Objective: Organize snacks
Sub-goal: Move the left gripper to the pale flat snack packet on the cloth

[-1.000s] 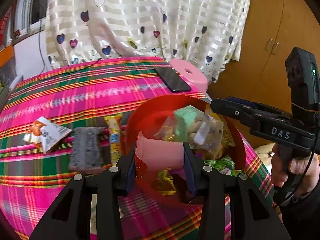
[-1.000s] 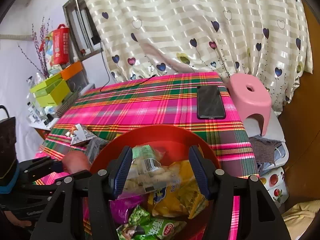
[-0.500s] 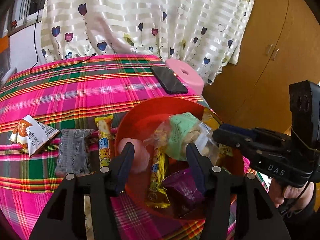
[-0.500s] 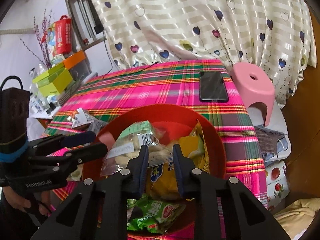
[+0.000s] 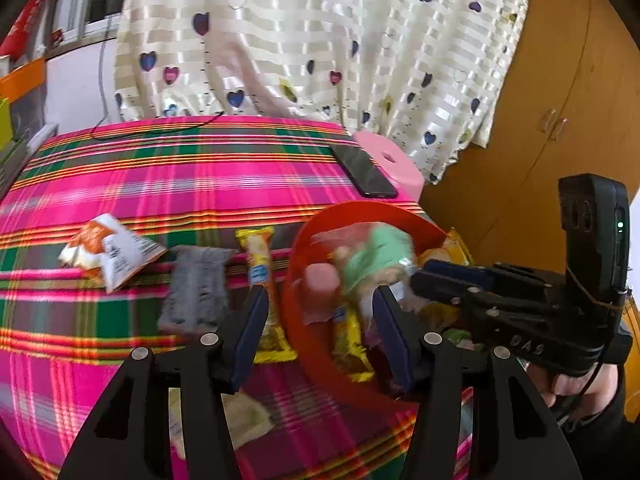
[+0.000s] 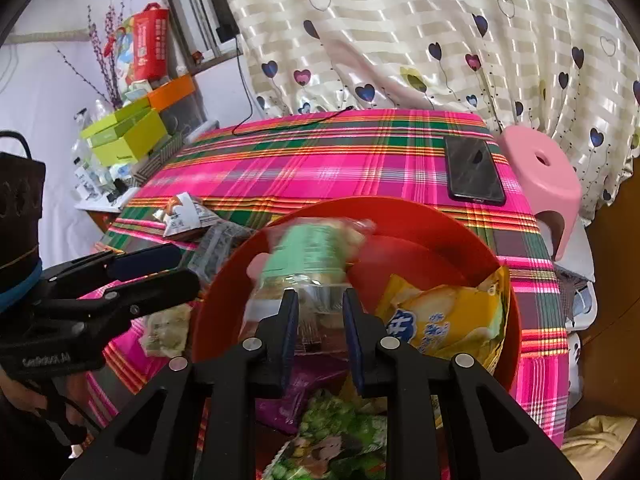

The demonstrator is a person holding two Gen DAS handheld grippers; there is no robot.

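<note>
The red bowl (image 6: 472, 232) on the plaid worktop (image 5: 168, 184) already holds most of the snacks: a yellow bag (image 6: 448, 320), a green bag (image 6: 332, 436), a purple pack (image 6: 296, 392), a pink pack (image 5: 320, 284) and a yellow bar (image 5: 348, 336). The right gripper (image 6: 318, 312) is pinched narrow on the clear edge of the green-labelled cookie bag (image 6: 308, 256), which sits blurred over the bowl's left side. The left gripper (image 5: 316, 320) stands wide and empty, straddling the bowl's near-left rim.

Outside the bowl remain an orange-and-white packet (image 5: 108, 252), a grey pack (image 5: 196, 292), a yellow bar (image 5: 260, 280) and a pale pack (image 6: 166, 330) just beside the rim. I judge the job more than half done, with those four left. The phone (image 6: 472, 168) is no snack.
</note>
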